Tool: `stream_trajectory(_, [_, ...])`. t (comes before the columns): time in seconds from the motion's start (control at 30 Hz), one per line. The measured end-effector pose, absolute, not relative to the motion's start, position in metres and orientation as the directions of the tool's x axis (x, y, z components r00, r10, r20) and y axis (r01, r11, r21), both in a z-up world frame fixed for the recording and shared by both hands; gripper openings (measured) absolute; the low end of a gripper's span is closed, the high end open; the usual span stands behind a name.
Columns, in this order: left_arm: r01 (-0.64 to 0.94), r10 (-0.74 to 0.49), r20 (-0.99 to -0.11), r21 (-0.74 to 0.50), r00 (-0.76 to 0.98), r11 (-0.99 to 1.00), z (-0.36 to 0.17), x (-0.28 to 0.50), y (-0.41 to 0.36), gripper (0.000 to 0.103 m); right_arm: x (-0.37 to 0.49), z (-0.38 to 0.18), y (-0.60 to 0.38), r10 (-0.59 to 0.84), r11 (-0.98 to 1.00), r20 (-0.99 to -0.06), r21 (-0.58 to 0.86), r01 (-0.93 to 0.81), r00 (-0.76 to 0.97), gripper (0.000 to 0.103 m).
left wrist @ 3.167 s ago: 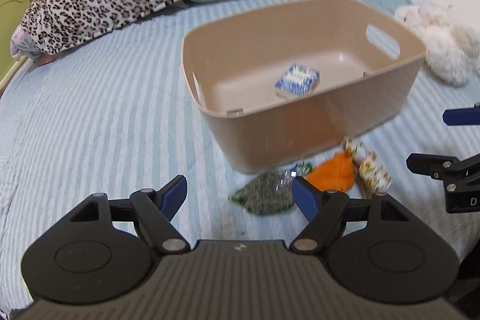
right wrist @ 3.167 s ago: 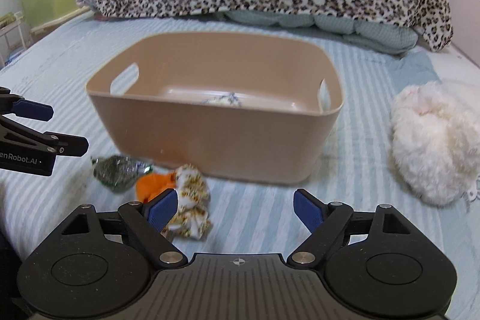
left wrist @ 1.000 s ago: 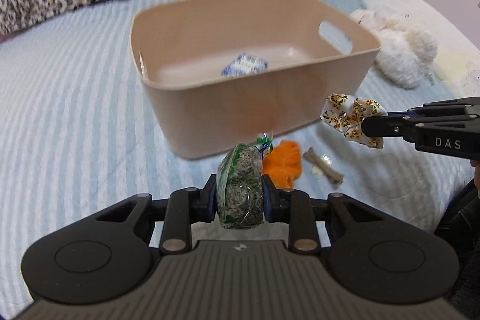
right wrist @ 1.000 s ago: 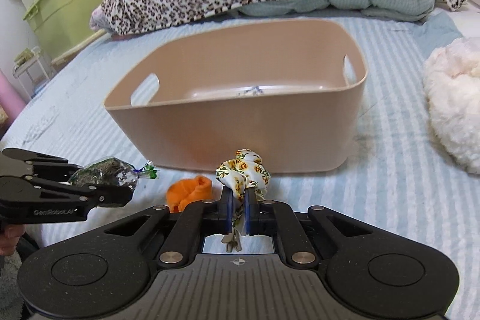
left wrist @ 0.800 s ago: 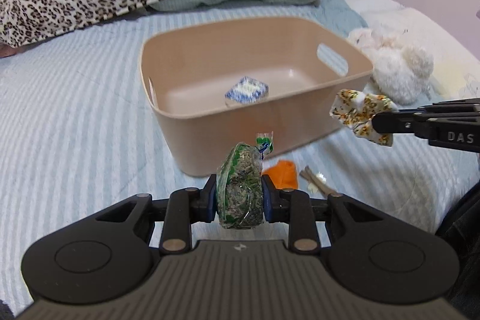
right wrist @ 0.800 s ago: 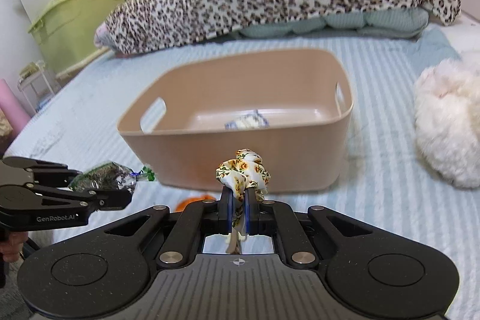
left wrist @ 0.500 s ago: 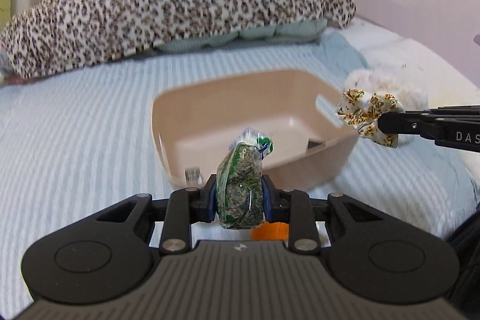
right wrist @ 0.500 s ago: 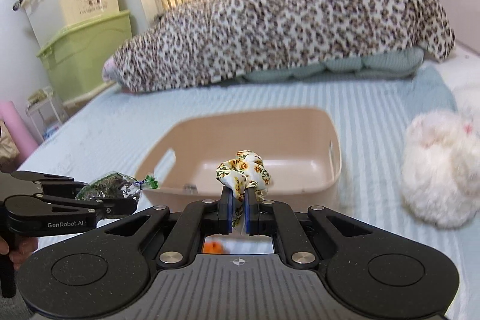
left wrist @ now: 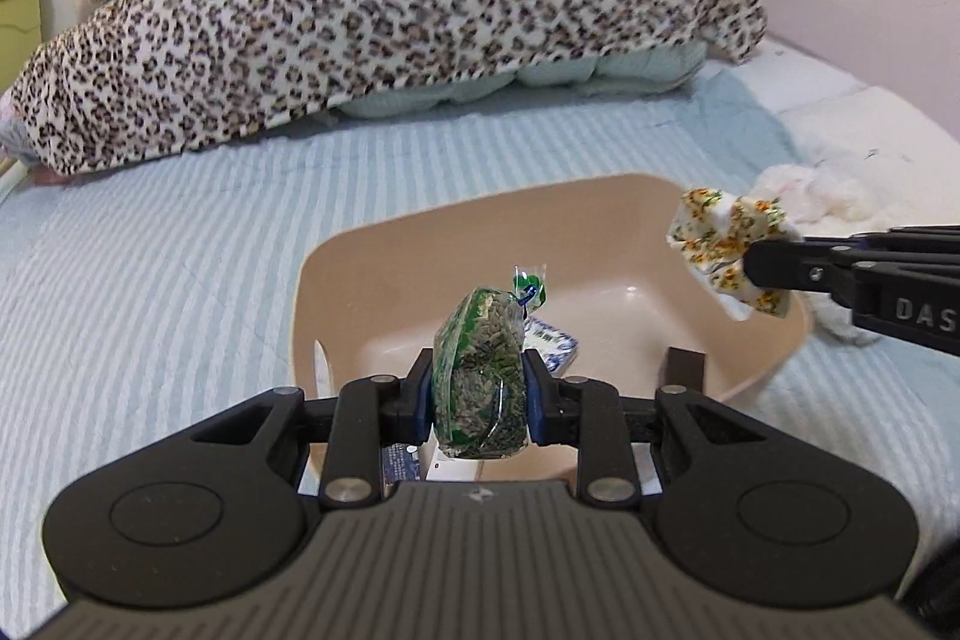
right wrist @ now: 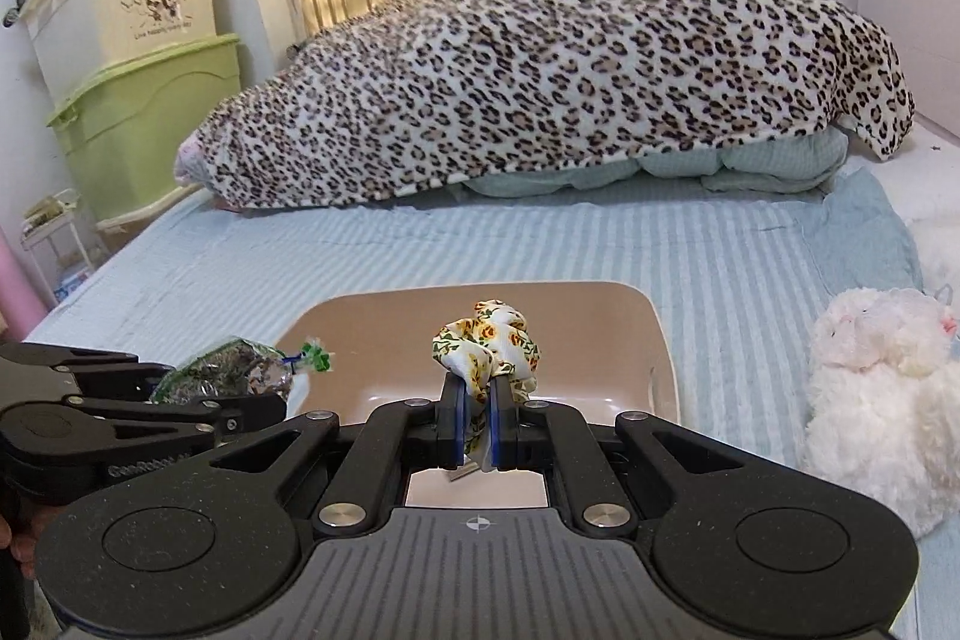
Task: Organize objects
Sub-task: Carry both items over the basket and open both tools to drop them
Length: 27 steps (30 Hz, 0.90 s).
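Observation:
My left gripper (left wrist: 479, 391) is shut on a clear green bag of seeds (left wrist: 480, 370) and holds it above the near edge of the beige plastic bin (left wrist: 372, 256). A small blue and white packet (left wrist: 555, 340) lies inside the bin, partly hidden by the bag. My right gripper (right wrist: 474, 424) is shut on a floral scrunchie (right wrist: 487, 340) and holds it above the bin (right wrist: 657, 334). The scrunchie also shows in the left wrist view (left wrist: 723, 244), over the bin's right rim. The seed bag also shows in the right wrist view (right wrist: 231, 367), over the bin's left side.
The bin sits on a blue striped bedspread (left wrist: 150, 268). A leopard-print blanket (right wrist: 540, 82) lies across the far side of the bed. A white plush toy (right wrist: 882, 376) lies right of the bin. Stacked storage boxes (right wrist: 138, 112) stand beyond the bed's left edge.
Both grippers closed on their items, the seed bag and the scrunchie, lifted them off the bed and carried them up over the bin. The orange item on the bed is now out of view.

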<state>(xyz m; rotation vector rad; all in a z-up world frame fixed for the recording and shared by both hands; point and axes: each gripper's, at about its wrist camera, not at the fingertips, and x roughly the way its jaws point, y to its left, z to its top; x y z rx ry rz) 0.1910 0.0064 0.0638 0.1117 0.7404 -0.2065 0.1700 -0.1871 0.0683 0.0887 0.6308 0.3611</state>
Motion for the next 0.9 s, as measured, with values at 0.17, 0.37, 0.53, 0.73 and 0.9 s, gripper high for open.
stream_trajectory(0.17, [0.179, -0.084, -0.715, 0.058, 0.693, 0.982, 0.035, 0.222, 0.002, 0.030, 0.193, 0.050, -0.187, 0.313, 0.949, -0.599, 0.165, -0.269, 0.737, 0.007])
stream_trajectory(0.37, [0.156, -0.059, -0.751, 0.059, 0.658, 0.986, 0.011, 0.238, 0.007, 0.031, 0.210, 0.030, -0.185, 0.275, 0.959, -0.644, 0.133, -0.250, 0.714, 0.007])
stream_trajectory(0.53, [0.148, -0.041, -0.775, 0.068, 0.631, 0.987, -0.001, 0.237, 0.010, 0.032, 0.214, 0.015, -0.178, 0.265, 0.957, -0.690, 0.103, -0.271, 0.674, 0.009])
stream_trajectory(0.73, [0.127, -0.025, -0.738, 0.083, 0.675, 0.988, 0.017, 0.220, 0.013, 0.073, 0.203, 0.017, -0.178, 0.257, 0.960, -0.696, 0.103, -0.261, 0.671, 0.055])
stream_trajectory(0.9, [0.114, 0.000, -0.693, 0.118, 0.721, 0.986, 0.038, 0.198, 0.012, 0.079, 0.190, 0.034, -0.178, 0.229, 0.963, -0.680, 0.055, -0.263, 0.697, 0.077])
